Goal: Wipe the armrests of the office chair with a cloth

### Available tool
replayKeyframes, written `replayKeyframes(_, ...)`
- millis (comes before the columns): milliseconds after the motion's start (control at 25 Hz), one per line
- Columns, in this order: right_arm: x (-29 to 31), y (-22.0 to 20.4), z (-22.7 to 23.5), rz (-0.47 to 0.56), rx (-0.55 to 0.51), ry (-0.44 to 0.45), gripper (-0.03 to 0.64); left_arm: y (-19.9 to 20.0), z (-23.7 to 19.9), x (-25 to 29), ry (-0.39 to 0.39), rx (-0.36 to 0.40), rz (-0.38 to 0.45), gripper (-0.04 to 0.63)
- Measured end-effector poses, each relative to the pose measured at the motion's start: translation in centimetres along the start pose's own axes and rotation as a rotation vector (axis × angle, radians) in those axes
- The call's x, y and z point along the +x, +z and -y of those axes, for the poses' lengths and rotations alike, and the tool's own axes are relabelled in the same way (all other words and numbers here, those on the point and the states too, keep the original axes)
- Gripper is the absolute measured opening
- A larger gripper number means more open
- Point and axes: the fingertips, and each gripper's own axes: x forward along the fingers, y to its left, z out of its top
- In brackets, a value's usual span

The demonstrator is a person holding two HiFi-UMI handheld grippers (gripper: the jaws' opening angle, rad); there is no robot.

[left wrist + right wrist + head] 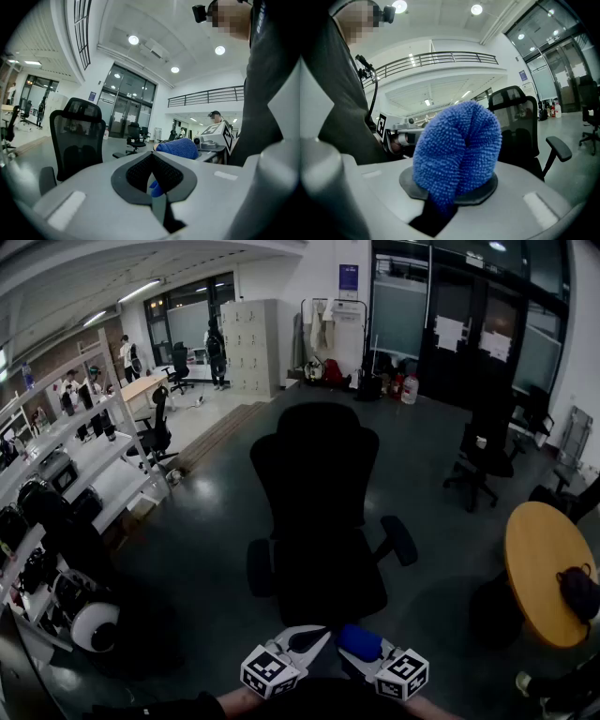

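Left gripper [153, 164]: jaws pressed together, held low beside the right one.
Right gripper [366, 650]: jaws pinching a fuzzy blue microfibre cloth [457, 145], which bulges out as a folded wad.
Black mesh-backed office chair [319, 512]: stands on the dark floor just ahead of both grippers.
Padded black armrests [398, 540]: one on each side of the seat, the cloth clear of both.

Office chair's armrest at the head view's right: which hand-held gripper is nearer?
Right. The right hand-held gripper, gripping the blue cloth, is short of the armrest, not touching it; the left hand-held gripper is beside it, farther left.
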Motion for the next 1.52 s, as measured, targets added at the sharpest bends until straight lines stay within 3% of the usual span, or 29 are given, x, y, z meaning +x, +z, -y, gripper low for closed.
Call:
replayKeyframes(1040,-5.0,-0.9,3.5,0.039,0.049,-0.036,0.092,-1.0,3.5,5.2,-0.052,0.009,-0.024,0.017)
replayKeyframes(1280,-6.9,-0.8,4.5,0.049,0.045,-0.009,0.092,-0.9,4.7,6.8,-0.021,0.011,-0.035,0.017)
replayKeyframes(1520,-7.4,-2.1,5.3,0.029,0.056,0.048,0.092,-1.9,4.5,7.1,0.06,-0.018,-0.033,0.017)
